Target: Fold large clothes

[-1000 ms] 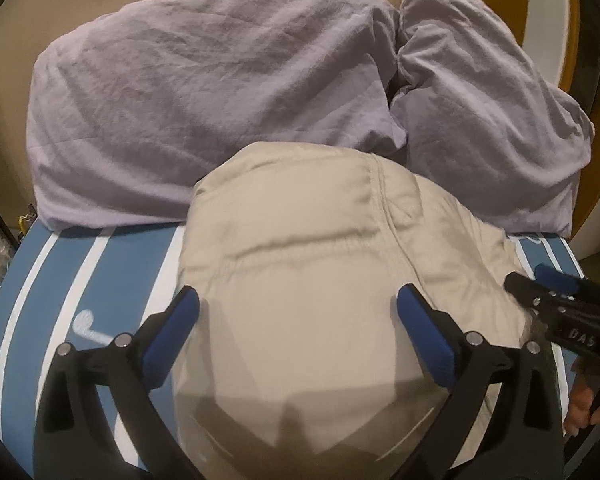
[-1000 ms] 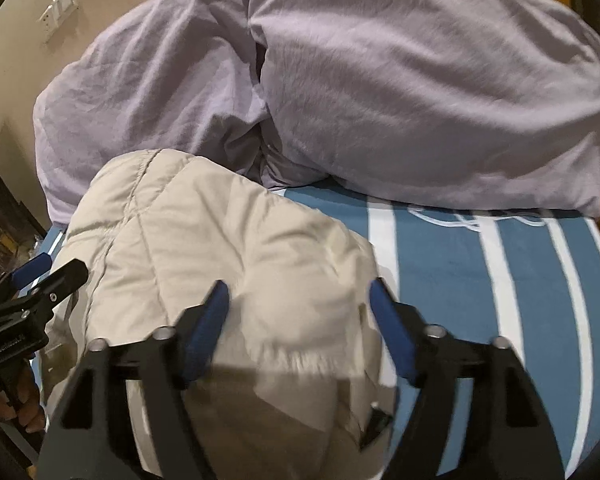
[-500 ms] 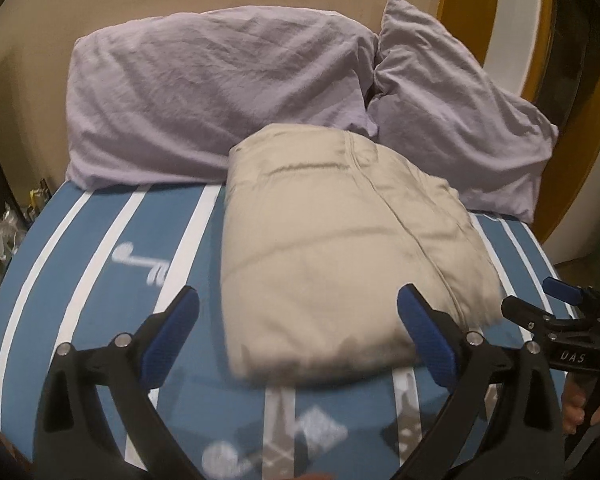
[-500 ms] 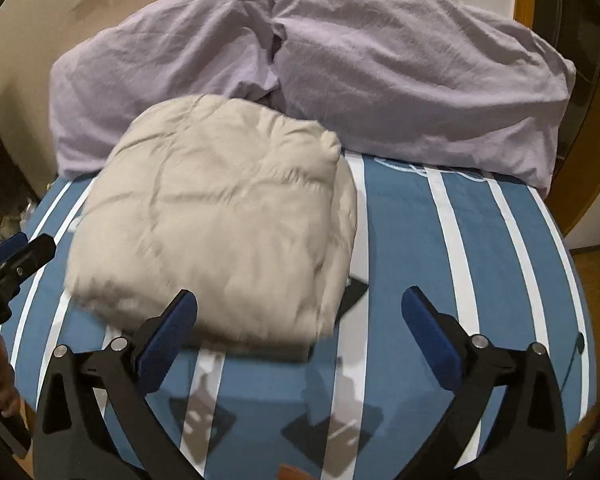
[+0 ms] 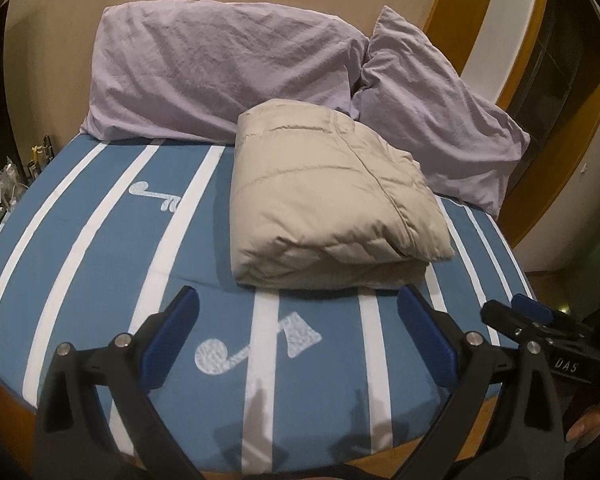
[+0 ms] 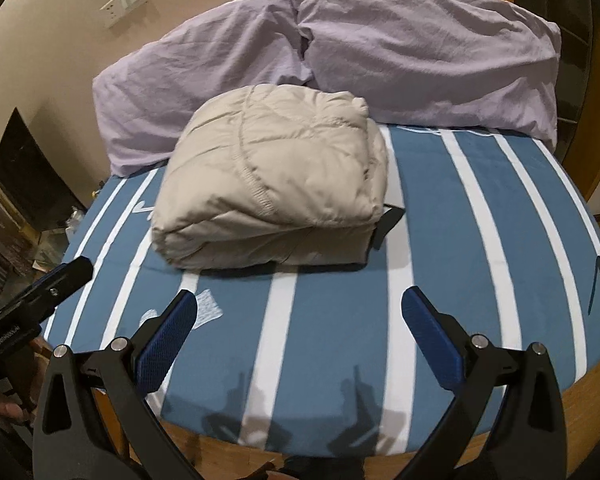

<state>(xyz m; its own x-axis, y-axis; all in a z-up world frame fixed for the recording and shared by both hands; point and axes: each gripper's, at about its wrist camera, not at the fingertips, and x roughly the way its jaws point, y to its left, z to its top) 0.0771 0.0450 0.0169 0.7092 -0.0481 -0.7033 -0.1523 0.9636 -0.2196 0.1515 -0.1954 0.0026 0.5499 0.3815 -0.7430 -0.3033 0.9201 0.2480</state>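
The beige padded jacket [image 5: 328,200] is lying folded into a thick square bundle on the bed [image 5: 80,248], which is wearing a blue cover with white stripes. The far edge of the jacket is touching the two lilac pillows [image 5: 220,68] that are leaning against the wall behind it, and a small dark strap [image 6: 388,220] is sticking out from under the jacket's right corner. Nothing is holding or pressing the jacket.

Nearer to me than the jacket, above the front part of the bed, the left gripper [image 5: 300,336] is hanging with its blue-padded fingers [image 5: 172,336] standing wide apart, and only the striped cover is showing between them. Just beside it, still on the near side of the jacket, the right gripper [image 6: 300,332] is hanging in the same way, its fingers [image 6: 432,340] spread fully and gripping nothing. Both are pointing down toward the jacket at a slant and are not touching it.

Behind the pillows beyond the jacket, a white wall switch plate [image 6: 124,2] is sitting on the beige wall
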